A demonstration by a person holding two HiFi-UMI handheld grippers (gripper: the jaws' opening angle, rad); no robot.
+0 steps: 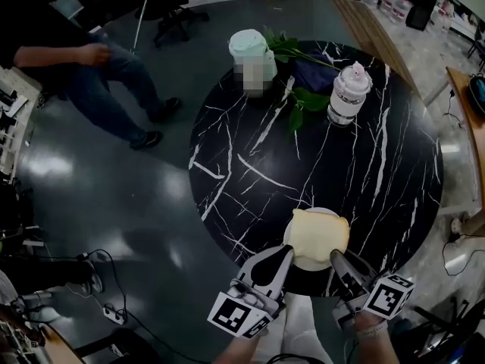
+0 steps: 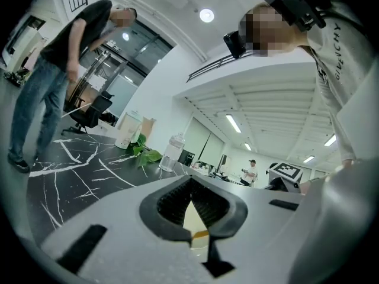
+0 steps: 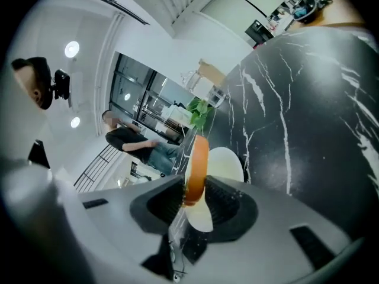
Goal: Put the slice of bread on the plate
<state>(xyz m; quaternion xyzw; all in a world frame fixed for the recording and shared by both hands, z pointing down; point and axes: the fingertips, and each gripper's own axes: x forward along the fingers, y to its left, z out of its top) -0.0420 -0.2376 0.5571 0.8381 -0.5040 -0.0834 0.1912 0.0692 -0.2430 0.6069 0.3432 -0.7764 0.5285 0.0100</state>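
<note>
Nearly there: bread over the plate, right jaws on its near crust

Grips the slice of bread (image 1: 320, 235) in the right gripper (image 1: 339, 256), pads closed part-way onto the near crust edge, with the rest of the slice reaching straight ahead of the jaws. Shows broad face up from the head view, and edge-on between the pads from the right gripper view. Lies squarely over the plate (image 1: 301, 263), covering most of it and leaving only thin crescents of white rim at the near-left and far sides. Cannot tell whether the underside already rests on the plate or hangs just above it; looks close either way. Sits toward the near edge of the black marble table (image 1: 250, 173).

Holds the left gripper (image 1: 286, 253) just beside the plate's near-left rim, jaws a narrow wedge apart with nothing seen pinched; lets only a pale patch and a strip of crust show through the gap.

Turns, most likely, on one relation: slice dead ahead of the right jaws, plate directly beneath it. Calls, on that reading, for no sideways travel, only a small settle downward, a release, then a straight pull back along the slice's own plane so as not to drag it off the rim. Falls to the right hand, the one on the bread; leaves the left near enough to steady the plate if needed.
</note>
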